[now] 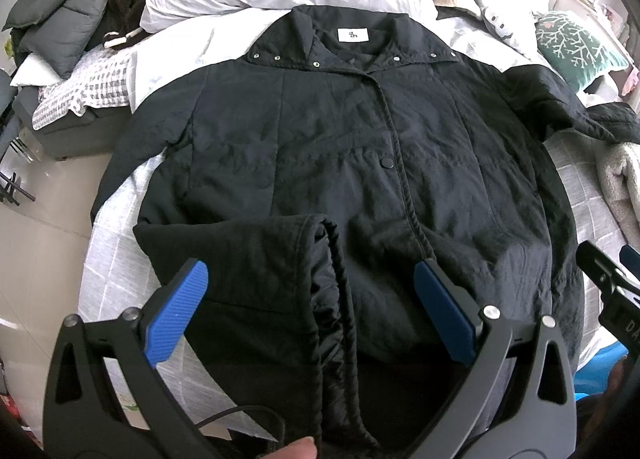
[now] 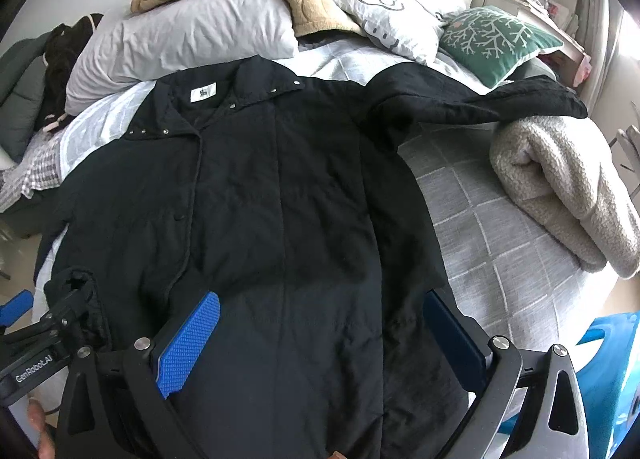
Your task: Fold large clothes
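Coat lies spread front-up on the bed, collar toward the pillows, presumably flattened for folding, while the left gripper and right gripper hover with jaws apart over its lower hem, gripping nothing

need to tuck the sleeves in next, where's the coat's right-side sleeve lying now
In the right wrist view the sleeve stretches out to the right of the black coat, its cuff resting on the rolled grey blanket, just below the green pillow.
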### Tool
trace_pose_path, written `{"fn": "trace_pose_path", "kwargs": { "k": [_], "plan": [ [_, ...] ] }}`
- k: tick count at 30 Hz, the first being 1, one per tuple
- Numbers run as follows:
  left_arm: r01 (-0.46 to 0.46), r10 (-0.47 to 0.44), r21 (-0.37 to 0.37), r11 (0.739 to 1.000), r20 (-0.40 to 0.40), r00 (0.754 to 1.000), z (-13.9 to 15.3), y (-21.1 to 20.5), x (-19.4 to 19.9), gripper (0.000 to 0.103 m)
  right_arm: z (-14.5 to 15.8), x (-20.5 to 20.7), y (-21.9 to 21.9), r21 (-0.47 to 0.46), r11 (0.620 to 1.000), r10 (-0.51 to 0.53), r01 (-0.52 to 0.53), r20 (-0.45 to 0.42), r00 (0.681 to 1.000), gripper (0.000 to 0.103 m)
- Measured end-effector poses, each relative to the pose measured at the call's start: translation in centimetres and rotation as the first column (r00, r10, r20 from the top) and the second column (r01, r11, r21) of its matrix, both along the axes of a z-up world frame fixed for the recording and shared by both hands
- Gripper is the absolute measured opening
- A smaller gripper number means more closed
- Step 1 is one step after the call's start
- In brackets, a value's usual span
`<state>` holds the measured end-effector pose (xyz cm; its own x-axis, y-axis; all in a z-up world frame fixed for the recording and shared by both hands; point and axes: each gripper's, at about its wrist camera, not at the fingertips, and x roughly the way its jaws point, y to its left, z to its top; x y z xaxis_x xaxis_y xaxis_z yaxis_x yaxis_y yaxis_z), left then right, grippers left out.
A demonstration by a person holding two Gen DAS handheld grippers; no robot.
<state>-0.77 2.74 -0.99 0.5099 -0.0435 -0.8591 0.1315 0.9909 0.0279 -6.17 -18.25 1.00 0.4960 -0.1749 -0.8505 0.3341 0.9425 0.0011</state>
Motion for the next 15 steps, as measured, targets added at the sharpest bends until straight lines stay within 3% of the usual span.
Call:
{"fn": "trace_pose_path", "kwargs": {
  "k": [7,10,12,15],
  "plan": [
    [0.001,0.0,-0.009,1.0,0.084,0.996,1.4,2.8,0.4,0.103,0.0,-0.4,-1.7,0.015,1.0,0.006,-0.006,0.03,1.0,0.103],
    [0.01,-0.006,-0.037,0.999,0.099,0.995,1.8,4.7,1.0,0.103,-0.3,-0.9,-3.0,0.053,0.997,0.056,-0.061,0.09,0.994,0.103],
    [-0.033,0.034,-0.049,0.998,0.027,0.999,1.4,6.7,1.7,0.103,-0.8,-1.5,-3.7,0.061,0.996,0.057,-0.062,0.08,0.995,0.103],
    [-0.046,0.036,-0.172,0.984,-0.064,0.997,1.3,8.9,2.9,0.103,-1.5,-2.7,-4.0,0.052,0.995,0.086,-0.089,0.06,0.994,0.103]
  ]
}}
